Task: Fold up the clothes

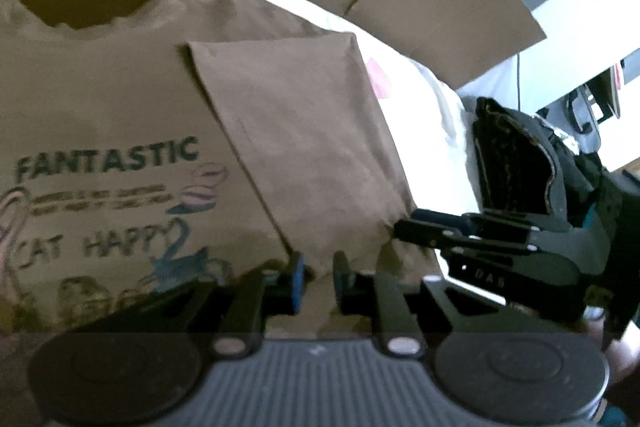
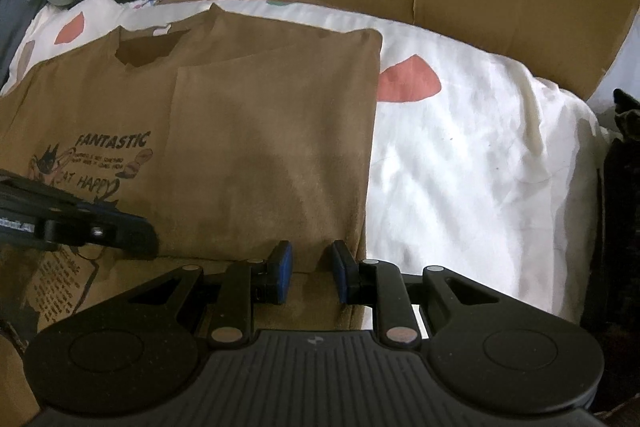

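With its printed front filling the left of both views, the brown T-shirt lies flat on the bed, one side panel already folded across the centre, so the side fold looks half done. Left tool stands released above the fabric; whether the right tool grasps the panel's bottom edge I cannot tell. Next, probably, comes the opposite side.
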A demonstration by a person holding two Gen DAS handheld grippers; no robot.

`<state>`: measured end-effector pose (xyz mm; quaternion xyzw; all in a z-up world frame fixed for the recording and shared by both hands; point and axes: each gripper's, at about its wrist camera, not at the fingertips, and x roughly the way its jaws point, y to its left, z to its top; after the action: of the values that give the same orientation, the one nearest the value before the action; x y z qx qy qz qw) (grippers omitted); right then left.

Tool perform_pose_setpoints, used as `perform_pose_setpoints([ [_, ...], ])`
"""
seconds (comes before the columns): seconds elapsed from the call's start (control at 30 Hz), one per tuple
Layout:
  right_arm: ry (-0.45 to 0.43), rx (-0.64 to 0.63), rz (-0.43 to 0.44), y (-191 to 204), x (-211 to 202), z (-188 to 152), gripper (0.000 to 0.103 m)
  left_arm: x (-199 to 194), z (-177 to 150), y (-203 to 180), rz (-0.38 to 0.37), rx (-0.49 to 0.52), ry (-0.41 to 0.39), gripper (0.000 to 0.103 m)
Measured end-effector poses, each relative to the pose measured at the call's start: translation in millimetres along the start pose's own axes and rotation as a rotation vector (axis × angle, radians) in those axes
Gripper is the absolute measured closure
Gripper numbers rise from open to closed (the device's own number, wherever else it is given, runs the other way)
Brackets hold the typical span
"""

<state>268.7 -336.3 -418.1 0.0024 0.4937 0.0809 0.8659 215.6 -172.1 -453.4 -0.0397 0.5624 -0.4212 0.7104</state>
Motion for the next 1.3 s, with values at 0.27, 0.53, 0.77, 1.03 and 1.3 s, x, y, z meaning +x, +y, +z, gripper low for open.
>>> perform_pose_setpoints([
  [0.27,-0.037,0.022,0.019,5.5,-21.5,11.6,0.073,-67.0,-0.8,23.1,0.078,-0.025,-0.1,0.056],
  [0.53,-0.065,0.05,0.049,19.4,-37.1,24.8,0.061,-137.0,-11.8,79.8,0.21,-0.16,-0.199,0.052],
  [0.77,-0.065,0.016,0.066,37.2,-41.9,28.0,0.061,-190.2,-37.4,134.5,0.343,-0.341,-0.3,0.052],
  [1.03,-0.053,-0.059,0.1,64.5,-41.0,30.7,0.061,-228.4,-68.0,182.5,0.468,-0.48,-0.397,0.052],
  [1.3,-0.047,-0.071,0.136,79.4,-40.2,20.5,0.06,-242.3,-88.7,215.1,0.517,-0.52,-0.467,0.049],
])
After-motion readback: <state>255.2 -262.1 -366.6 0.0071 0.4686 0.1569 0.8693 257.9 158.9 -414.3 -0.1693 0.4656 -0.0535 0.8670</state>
